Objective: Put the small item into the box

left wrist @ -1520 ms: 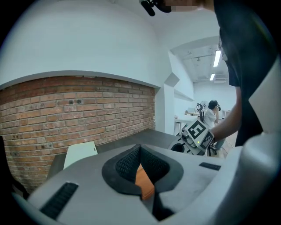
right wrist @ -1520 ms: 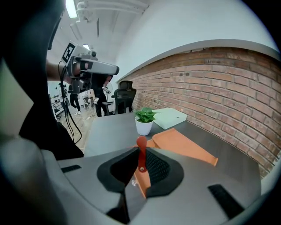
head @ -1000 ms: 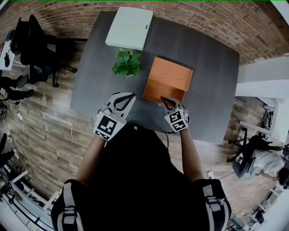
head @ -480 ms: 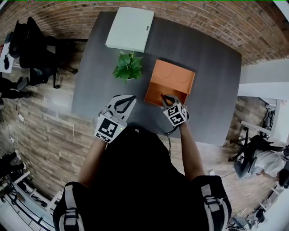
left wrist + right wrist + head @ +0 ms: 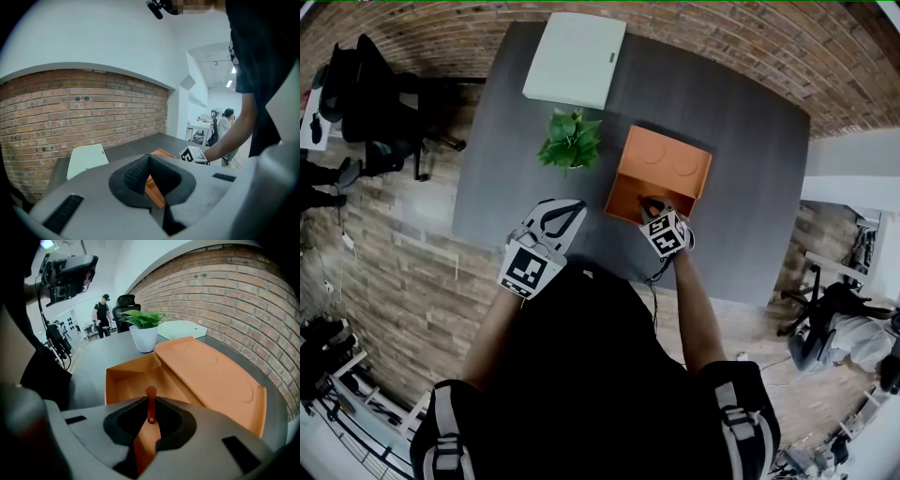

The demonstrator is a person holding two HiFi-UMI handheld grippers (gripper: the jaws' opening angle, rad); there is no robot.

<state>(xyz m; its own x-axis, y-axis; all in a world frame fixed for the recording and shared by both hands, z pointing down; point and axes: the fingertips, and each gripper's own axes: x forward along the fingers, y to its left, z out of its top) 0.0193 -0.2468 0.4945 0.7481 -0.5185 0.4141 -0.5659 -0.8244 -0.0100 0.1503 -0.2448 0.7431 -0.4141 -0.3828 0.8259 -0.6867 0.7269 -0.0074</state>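
I see an orange box (image 5: 661, 169) on a dark grey desk (image 5: 750, 187), a reddish-brown small item (image 5: 151, 392), grey left tongs (image 5: 149, 158) and right tongs (image 5: 151, 405) with black pads (image 5: 136, 174), black-and-white marker cubes (image 5: 526, 267), a green plant (image 5: 572, 141) in a white pot (image 5: 144, 341).

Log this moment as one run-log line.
right gripper shut on small reddish-brown strip | over near edge of open orange cardboard box | left gripper shut, empty
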